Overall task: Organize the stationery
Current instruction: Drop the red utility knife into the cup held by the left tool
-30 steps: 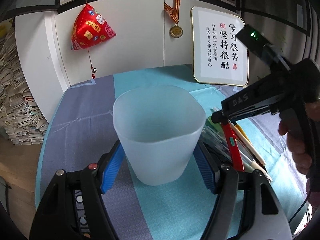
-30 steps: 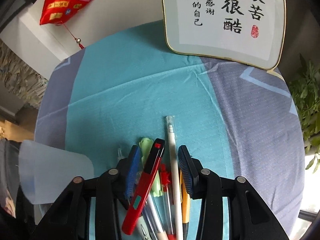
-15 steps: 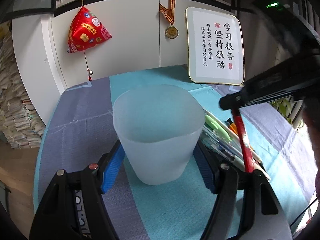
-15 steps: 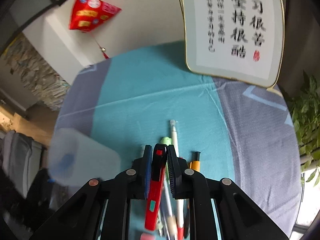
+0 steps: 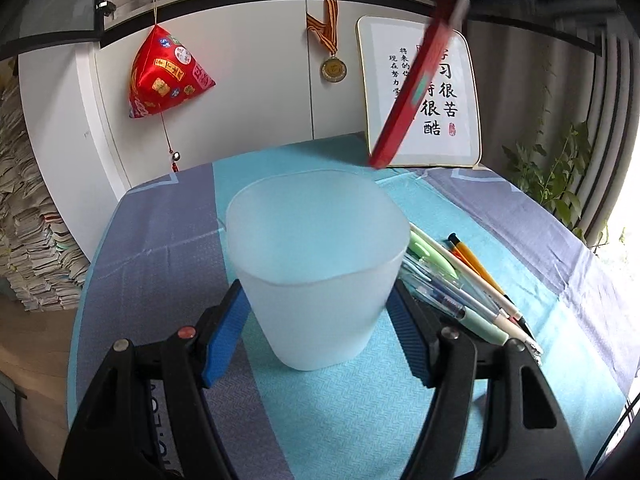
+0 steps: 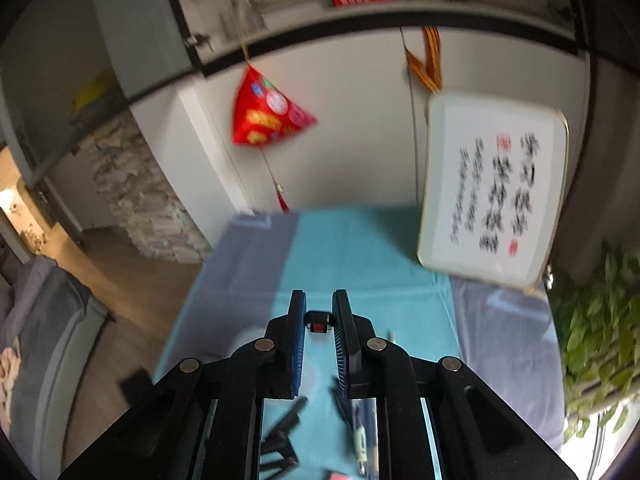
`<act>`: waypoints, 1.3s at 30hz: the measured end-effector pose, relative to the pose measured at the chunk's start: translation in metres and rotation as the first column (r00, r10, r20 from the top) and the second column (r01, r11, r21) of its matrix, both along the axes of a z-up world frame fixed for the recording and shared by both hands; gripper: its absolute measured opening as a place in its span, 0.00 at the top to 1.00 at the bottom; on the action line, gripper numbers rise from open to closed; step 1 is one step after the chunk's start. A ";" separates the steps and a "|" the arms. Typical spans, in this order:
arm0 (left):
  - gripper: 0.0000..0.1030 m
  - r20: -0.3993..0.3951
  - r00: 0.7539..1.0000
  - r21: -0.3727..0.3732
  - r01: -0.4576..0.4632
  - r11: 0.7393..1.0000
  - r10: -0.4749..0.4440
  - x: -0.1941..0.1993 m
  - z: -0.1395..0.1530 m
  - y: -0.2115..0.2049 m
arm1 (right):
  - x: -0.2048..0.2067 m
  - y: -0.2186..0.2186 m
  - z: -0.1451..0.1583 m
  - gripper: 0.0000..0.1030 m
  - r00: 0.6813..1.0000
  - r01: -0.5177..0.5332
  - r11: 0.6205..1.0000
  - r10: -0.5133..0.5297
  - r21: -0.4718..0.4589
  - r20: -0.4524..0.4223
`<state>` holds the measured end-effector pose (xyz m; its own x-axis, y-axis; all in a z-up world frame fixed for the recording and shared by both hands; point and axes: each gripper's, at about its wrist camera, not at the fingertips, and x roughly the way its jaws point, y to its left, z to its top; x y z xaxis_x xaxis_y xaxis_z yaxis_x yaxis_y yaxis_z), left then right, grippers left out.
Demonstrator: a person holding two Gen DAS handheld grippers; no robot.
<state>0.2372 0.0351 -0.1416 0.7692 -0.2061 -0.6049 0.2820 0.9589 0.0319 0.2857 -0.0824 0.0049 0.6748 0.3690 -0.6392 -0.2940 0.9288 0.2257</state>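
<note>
A frosted translucent cup (image 5: 316, 248) stands upright on the blue and grey tablecloth (image 5: 160, 240). My left gripper (image 5: 316, 298) is shut on it, one blue pad on each side of its lower wall. A red utility knife (image 5: 416, 88) hangs tilted in the air above and behind the cup, at the upper right. My right gripper (image 6: 319, 304) is shut on that red utility knife (image 6: 319, 323); only the knife's end shows between the pads. Several pens (image 5: 456, 276) lie in a pile to the right of the cup.
A framed calligraphy board (image 5: 436, 92) leans on the white cupboard at the table's back. A red pyramid ornament (image 5: 164, 76) and a medal (image 5: 333, 68) hang there. A leafy plant (image 5: 560, 168) stands at the right, paper stacks (image 5: 28, 240) at the left.
The right gripper closed on the red knife in the pen pile and lifted it high above the table. The left gripper and the cup stayed in place.
</note>
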 end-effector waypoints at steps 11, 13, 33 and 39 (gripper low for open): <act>0.33 0.006 1.000 0.004 0.000 1.000 0.000 -0.001 -0.001 -0.003 | 0.004 0.028 -0.008 0.86 0.993 -0.110 0.992 0.111 0.055 -0.029; 0.33 0.006 1.000 0.005 0.000 1.000 0.000 -0.001 -0.001 -0.003 | 0.009 0.031 -0.018 0.86 0.992 -0.108 0.993 0.111 0.052 -0.052; 0.33 0.004 1.000 0.024 -0.005 1.000 0.005 -0.001 -0.002 -0.003 | 0.025 0.026 -0.071 0.79 0.969 -0.141 0.989 0.145 0.036 -0.199; 0.33 0.001 1.000 0.023 -0.006 1.000 0.006 0.001 -0.001 -0.003 | 0.010 -0.028 -0.070 0.58 0.988 -0.018 1.000 0.021 0.022 -0.153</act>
<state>0.2378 0.0323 -0.1430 0.7706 -0.1881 -0.6090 0.2766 0.9595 0.0537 0.2955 -0.1102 -0.0652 0.5621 0.3950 -0.7266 -0.2728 0.9180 0.2880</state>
